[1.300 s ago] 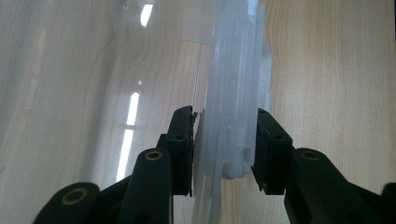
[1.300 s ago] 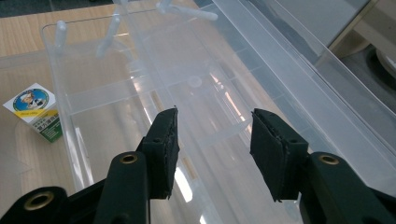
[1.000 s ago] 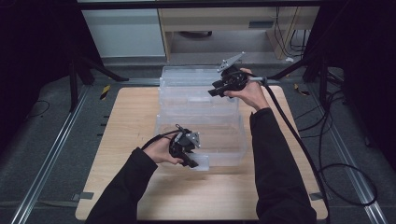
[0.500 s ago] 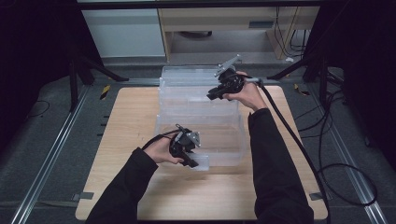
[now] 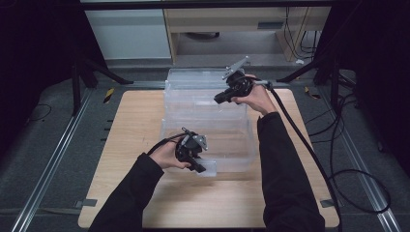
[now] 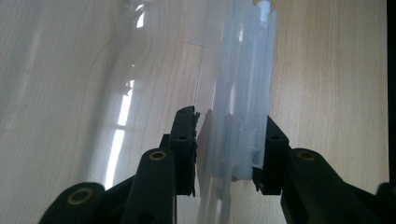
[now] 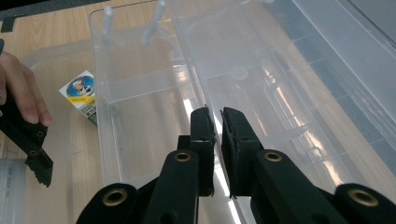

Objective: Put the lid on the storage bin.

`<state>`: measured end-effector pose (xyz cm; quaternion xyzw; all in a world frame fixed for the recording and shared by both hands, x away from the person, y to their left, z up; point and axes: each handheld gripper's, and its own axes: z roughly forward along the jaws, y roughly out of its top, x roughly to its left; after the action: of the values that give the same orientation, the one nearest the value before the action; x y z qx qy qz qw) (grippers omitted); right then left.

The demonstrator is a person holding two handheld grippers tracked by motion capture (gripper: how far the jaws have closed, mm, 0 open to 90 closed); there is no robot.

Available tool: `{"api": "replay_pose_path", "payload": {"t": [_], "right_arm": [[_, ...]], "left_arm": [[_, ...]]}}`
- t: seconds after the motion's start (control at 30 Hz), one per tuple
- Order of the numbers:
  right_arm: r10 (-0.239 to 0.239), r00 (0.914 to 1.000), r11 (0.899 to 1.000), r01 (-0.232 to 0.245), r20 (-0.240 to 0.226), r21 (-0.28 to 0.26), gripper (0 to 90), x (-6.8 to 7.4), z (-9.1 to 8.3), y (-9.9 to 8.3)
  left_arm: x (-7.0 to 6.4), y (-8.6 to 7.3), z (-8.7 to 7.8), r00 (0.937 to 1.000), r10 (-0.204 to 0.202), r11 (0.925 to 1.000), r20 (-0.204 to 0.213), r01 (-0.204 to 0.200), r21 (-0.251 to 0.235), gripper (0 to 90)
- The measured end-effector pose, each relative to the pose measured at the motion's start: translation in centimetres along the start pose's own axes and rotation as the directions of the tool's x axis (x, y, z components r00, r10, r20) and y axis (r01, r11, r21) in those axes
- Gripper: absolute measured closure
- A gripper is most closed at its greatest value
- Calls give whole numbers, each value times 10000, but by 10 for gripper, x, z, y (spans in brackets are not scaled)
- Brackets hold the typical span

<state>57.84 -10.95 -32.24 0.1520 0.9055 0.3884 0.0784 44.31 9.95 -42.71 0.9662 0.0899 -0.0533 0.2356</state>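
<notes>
The left hand-held gripper (image 5: 199, 166) is clamping the near rim of the nearest clear plastic bin (image 5: 232, 145); in the left gripper view its jaws are standing a little apart with the ribbed, translucent lip (image 6: 240, 135) of that bin wedged between them. The right hand-held gripper (image 5: 218, 99) is pinching the thin wall of a farther clear plastic bin (image 7: 261, 79), its jaws nearly together with only the edge of the wall between them.

The bins are sitting in a row on the wooden worktop (image 5: 130, 125), running away from the left hand-held gripper toward the right one. In the right gripper view a narrower clear tray (image 7: 140, 93) is lying just left of the jaws, with a small printed label (image 7: 79, 91) on the plastic beyond it, near the other hand's fingers (image 7: 23, 93).

These bins are likely light and empty, stiff at the moulded rim but springy along the flat walls, and smooth enough to slip under a loose pinch. The ribbed lip is probably the safest hold, since it is giving the pads something to bite. Thin walls may flex or crack if squeezed hard or twisted, so an even pull with both hands should suit best.
</notes>
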Motion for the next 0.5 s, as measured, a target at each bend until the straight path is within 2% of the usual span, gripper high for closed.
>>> {"api": "replay_pose_path", "payload": {"t": [0.17, 0.27, 0.37, 0.5], "right_arm": [[-94, 9999, 10000, 95, -109, 22, 849, 1, -2, 1], [-183, 9998, 9998, 183, -121, 69, 850, 2, -3, 0], [-258, 9994, 9994, 253, 233, 226, 818, 2, -3, 0], [-310, 9989, 9992, 301, 341, 280, 807, 3, -2, 1]], "left_arm": [[-1, 0, 0, 10000, -58, 10000, -7, 58, -4, 660], [-1, 1, 0, 10000, 59, 10000, 32, -59, 16, 659], [0, 0, 0, 10000, 63, 10000, 42, -63, 13, 658], [-1, 0, 0, 9999, 80, 10000, 65, -80, -17, 657]]}}
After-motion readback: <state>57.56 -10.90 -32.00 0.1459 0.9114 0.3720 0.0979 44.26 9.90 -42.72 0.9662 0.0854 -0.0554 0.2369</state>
